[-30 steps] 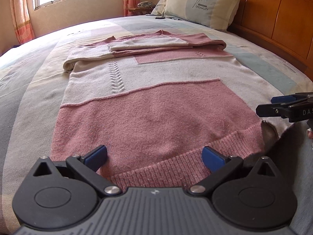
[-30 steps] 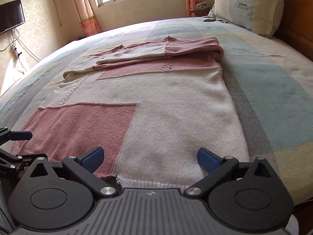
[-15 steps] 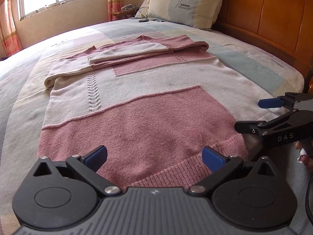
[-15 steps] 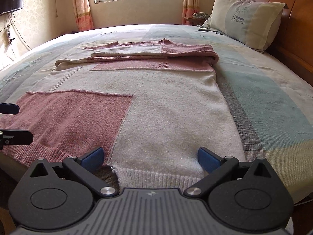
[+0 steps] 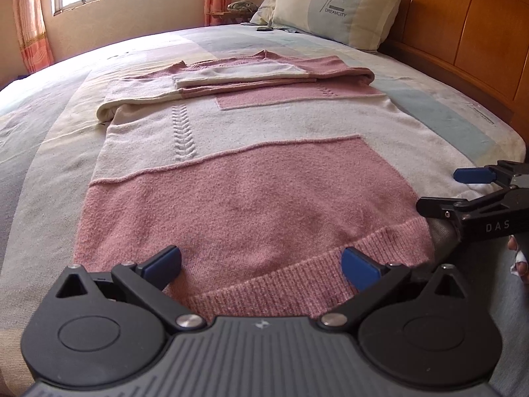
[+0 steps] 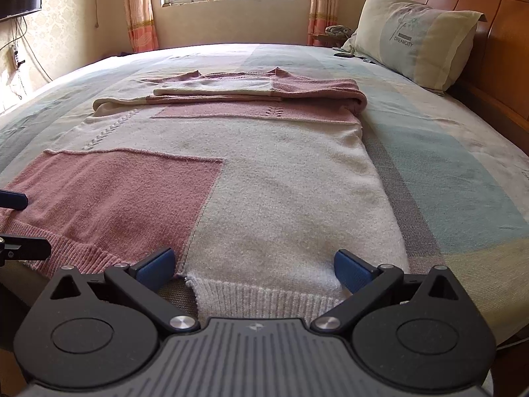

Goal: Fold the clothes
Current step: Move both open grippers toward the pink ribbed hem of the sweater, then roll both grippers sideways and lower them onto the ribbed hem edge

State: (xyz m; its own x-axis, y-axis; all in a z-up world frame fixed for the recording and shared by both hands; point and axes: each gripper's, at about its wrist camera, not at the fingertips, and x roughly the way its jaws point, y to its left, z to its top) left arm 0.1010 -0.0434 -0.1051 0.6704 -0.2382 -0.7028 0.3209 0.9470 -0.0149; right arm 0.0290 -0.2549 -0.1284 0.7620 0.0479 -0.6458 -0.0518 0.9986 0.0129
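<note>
Sweater (image 5: 251, 198) flat on bed (image 6: 463, 172), hem between spread fingers of left claw (image 5: 261, 264) and right claw (image 6: 254, 266), both released.

The sweater (image 5: 251, 172) is showing blocks of dusty pink and cream, with a cable-knit braid running through the cream toward 11 o'clock and a ribbed pink hem at 6 o'clock. The bed (image 6: 446, 165) is wearing a cover of pale blue, grey, cream and yellow bands. The pillow (image 6: 416, 39) at 1 o'clock is displaying grey and cream panels with dark lettering. Orange-pink plaid curtains (image 6: 137, 6) are hanging at 11 o'clock. The left gripper (image 5: 261, 263) is showing black arms and blue pads.
</note>
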